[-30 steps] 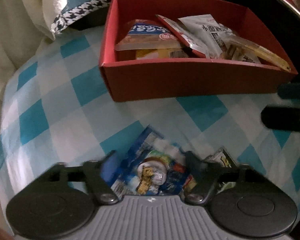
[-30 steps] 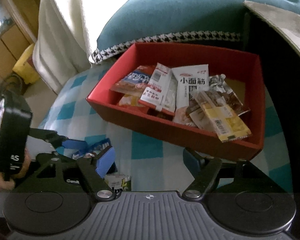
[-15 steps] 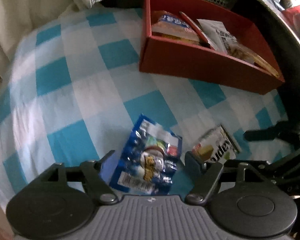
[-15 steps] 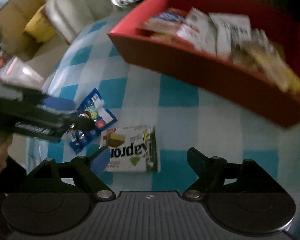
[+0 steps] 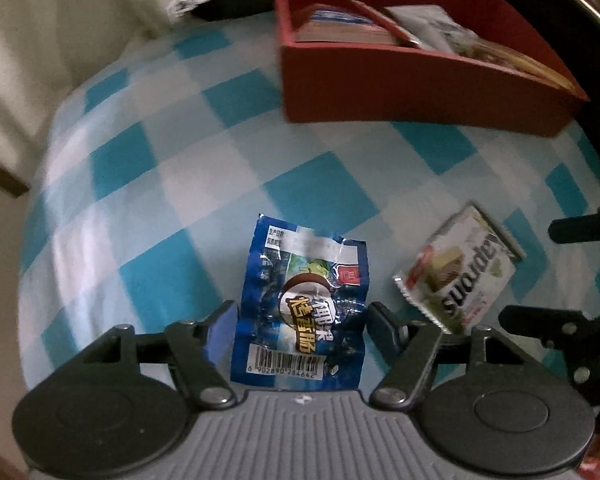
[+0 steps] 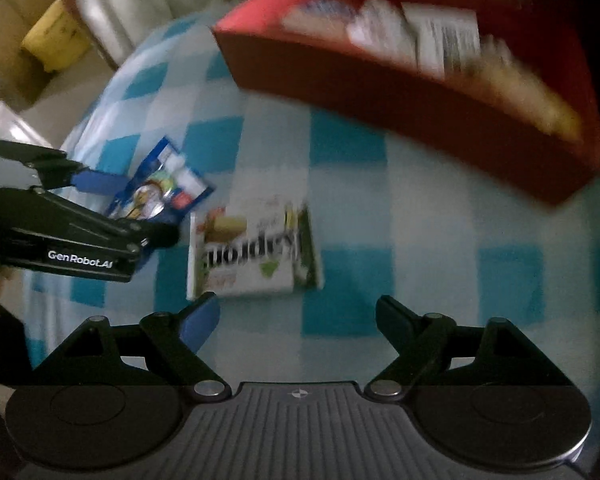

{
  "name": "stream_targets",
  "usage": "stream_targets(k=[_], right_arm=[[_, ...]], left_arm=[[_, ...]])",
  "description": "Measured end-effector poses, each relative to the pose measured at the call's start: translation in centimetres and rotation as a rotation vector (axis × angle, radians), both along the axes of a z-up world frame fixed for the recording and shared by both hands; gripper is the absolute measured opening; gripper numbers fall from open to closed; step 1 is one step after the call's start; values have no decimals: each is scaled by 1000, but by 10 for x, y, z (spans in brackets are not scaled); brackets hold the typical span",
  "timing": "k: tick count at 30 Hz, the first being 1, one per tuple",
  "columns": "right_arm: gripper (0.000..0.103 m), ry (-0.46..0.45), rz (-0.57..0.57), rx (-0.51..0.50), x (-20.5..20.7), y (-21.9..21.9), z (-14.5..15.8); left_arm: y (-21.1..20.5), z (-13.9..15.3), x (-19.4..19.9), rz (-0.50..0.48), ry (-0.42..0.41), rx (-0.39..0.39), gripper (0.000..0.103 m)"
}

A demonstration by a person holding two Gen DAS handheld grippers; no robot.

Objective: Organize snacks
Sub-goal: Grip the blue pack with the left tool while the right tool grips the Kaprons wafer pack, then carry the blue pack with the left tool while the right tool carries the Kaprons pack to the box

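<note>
Now the left claw hangs low over the checked cloth, pointing steeply down, with the blue snack packet lying flat between its two fingers. Its jaws have just been closing a little, yet they stand partly apart and the pads look just clear of the packet's edges on both sides, so nothing is gripped. Just beside it, off to the right in the left wrist view, lies the white and green wafer packet, flat on the cloth and apart from the blue one.

Over on the right wrist view, the right claw is spread wide, its jaws having just been opening, and nothing sits between them. That wafer packet lies just ahead of its blue-padded finger, not touching it.

Further back stands the red box, well apart from both loose packets, already stacked with several snack packets leaning against one another. It is blurred in the right view.
</note>
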State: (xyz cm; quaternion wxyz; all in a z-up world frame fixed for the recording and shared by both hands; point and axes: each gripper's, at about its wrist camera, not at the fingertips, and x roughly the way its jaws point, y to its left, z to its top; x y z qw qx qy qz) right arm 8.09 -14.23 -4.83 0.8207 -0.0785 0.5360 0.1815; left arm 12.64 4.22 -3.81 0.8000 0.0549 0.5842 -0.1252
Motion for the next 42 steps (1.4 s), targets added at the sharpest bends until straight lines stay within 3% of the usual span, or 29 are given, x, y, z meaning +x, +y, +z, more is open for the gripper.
stream_targets(k=[4,9,14,20,24,35,42], right_arm=[[91,-18,81,-17,7,19,-4],[91,-32,251,-137,11,38,-7],[91,0,173,-60,31,43,-16],[90,-40,190,-123,16,54,-29],[72,-34,138,-62,17,37,-17],[76,-26,55,-41,16,15,-26],[70,-13,4,24,12,-6,-16]], left_arm=[[15,15,-7,50,-19,-60,63],[33,23,-12,102,-19,-131,63],[37,23,-4,120,-9,-173,63],[38,20,-4,109,-3,-178,63],[35,22,-4,100,-6,-179,64],[17,17,-3,70,6,-150,64],[19,22,-2,75,-1,-172,64]])
